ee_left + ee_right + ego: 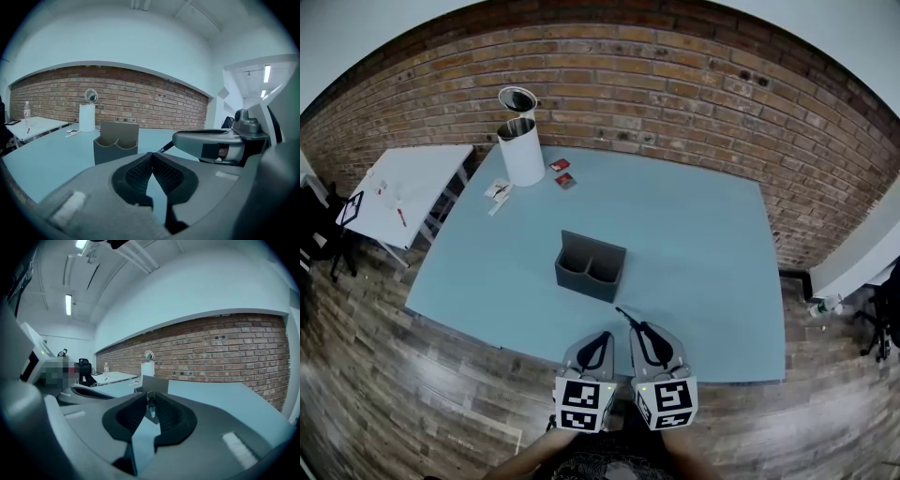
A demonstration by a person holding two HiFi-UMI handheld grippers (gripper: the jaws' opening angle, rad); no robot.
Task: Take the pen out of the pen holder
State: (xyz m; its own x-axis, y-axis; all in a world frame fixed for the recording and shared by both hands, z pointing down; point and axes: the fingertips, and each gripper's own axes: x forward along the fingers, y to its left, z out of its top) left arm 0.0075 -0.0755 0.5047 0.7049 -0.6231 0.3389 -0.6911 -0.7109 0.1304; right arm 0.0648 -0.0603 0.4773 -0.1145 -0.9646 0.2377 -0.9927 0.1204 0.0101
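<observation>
Your left gripper point(600, 339) hangs over the near edge of the table point(703, 244), jaws pressed together on nothing, kept out of the way. Just right, your right gripper point(647, 333) pinches the pen point(627, 316), clear of the pen holder point(591, 265) beyond.

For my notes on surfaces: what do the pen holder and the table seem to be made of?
Pen holder: probably matte grey plastic, with uniform colour and no shine. Table: a smooth pale blue top, likely laminate or painted board; the look leaves it open.
</observation>
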